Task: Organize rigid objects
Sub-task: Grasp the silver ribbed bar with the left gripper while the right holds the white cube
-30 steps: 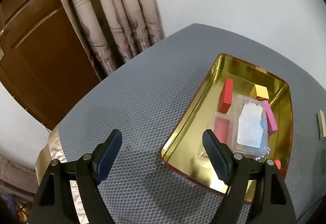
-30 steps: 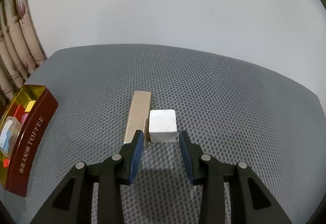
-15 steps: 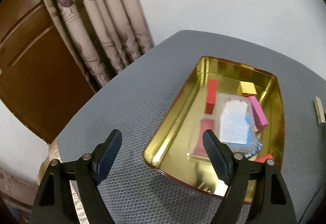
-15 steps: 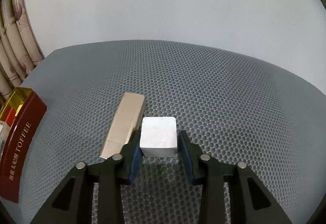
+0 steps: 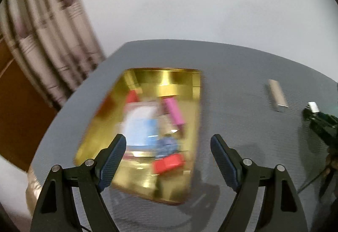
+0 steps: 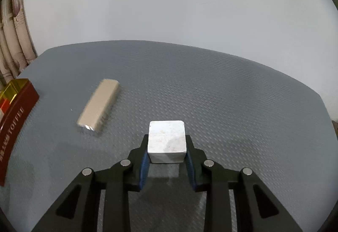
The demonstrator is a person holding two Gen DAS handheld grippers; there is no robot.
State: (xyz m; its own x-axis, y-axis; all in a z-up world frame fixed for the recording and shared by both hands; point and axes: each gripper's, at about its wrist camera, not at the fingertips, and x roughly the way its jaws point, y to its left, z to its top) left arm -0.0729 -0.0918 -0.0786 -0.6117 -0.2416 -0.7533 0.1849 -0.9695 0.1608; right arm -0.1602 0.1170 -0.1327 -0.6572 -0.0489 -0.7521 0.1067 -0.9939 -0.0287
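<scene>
The right tool (image 6: 166, 153) is clamped on a white cube (image 6: 166, 140): its blue-padded fingers (image 6: 144, 165) press against the cube's two side faces, and the cube's top and front faces show between them. Whether the cube rests on the grey textured worktop (image 6: 211, 92) or is raised a little above it cannot be told; a shadow lies just beneath it. Ahead and to the left of this tool, apart from the cube, a flat beige bar (image 6: 98, 102) lies on the worktop at a slant, slightly blurred. Further left, at the edge of the right wrist view, stands the dark red outer wall of a tin (image 6: 12, 126) with gold lettering and a gold rim. The left tool (image 5: 168, 160) has its fingers wide apart with nothing between the pads, and it hangs over the near right part of that same tin (image 5: 169, 75), whose gold inside is open to view. The left wrist view is smeared, so the contents read only roughly: a pink block (image 5: 174, 112) toward the far right of the tin, a red block (image 5: 168, 163) close in front of the tool, and a pale clear box with blue in it (image 5: 141, 124) just ahead of the tool's left finger. To the right of this tool, well clear of the tin, the beige bar (image 5: 277, 95) lies on the worktop, and beyond it the white cube (image 5: 313, 107) sits in the tip of the other tool.
</scene>
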